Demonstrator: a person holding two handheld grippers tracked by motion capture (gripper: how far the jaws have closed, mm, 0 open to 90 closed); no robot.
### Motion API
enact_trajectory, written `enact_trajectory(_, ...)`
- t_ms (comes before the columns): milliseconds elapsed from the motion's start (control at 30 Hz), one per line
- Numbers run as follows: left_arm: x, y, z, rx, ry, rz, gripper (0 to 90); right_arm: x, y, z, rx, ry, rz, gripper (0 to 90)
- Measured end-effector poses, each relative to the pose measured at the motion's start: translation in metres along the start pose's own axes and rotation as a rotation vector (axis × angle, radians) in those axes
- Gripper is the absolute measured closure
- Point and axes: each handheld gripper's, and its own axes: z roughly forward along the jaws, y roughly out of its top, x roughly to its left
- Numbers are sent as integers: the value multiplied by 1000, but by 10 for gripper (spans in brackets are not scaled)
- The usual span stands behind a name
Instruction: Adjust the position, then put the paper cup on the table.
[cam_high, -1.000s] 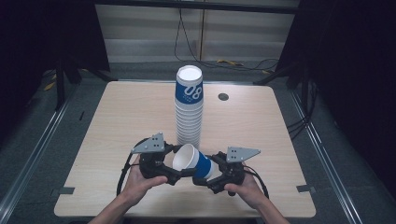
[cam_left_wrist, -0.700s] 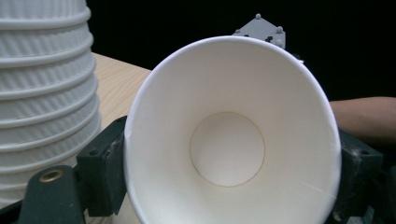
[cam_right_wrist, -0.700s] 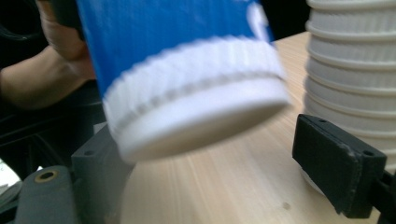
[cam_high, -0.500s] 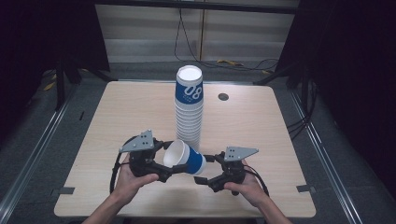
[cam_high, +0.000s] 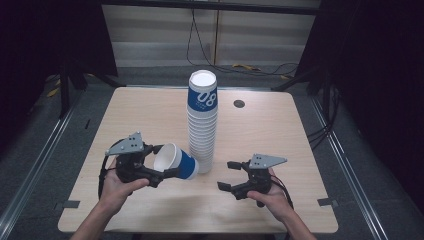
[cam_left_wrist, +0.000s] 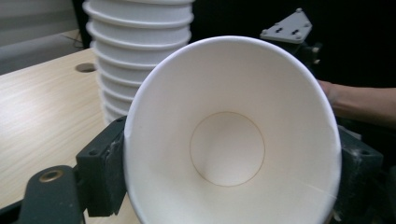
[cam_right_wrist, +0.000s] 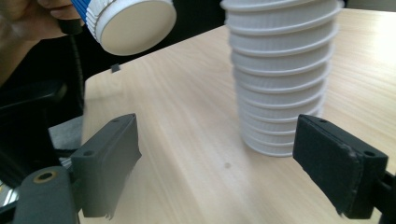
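A blue-and-white paper cup (cam_high: 176, 161) lies on its side just above the table, its open mouth facing my left gripper (cam_high: 165, 161), which is shut on its rim end. In the left gripper view the cup's white inside (cam_left_wrist: 229, 140) sits between both jaws. A tall stack of the same cups (cam_high: 202, 122) stands upright at the table's middle, right beside the held cup's base. My right gripper (cam_high: 226, 175) is open and holds nothing, low over the table to the right of the stack. In its own view the stack (cam_right_wrist: 282, 79) is ahead and the held cup's base (cam_right_wrist: 133, 23) is at upper left.
The light wooden table (cam_high: 300, 130) has a small round hole (cam_high: 239, 104) behind the stack. Dark floor, rails and cables surround the table. Bare wood lies left and right of the stack.
My left gripper has carried the cup leftward, away from the right gripper. The right gripper has drawn back to the right and now stands apart from the cup.
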Motion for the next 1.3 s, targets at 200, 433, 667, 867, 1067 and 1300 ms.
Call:
enact_trajectory(200, 10, -1, -4, 30, 66, -13, 168, -6, 1, -7, -11, -44, 8, 145)
enact_trajectory(433, 23, 1, -9, 60, 139, -13, 166, -10, 0, -9, 1, -87, 15, 146)
enact_trajectory(667, 33, 7, -20, 79, 221, 0, 165, -10, 0, -6, 13, -94, 11, 150)
enact_trajectory(867, 40, 7, -21, 95, 272, -17, 164, -8, 0, -8, 19, -104, 5, 150)
enact_trajectory(1067, 49, 5, -18, 137, 349, -42, 164, -10, -1, -8, 10, -103, 3, 150)
enact_trajectory(1300, 60, 1, -6, 206, 389, -34, 163, -15, -3, -6, 23, -103, 13, 151)
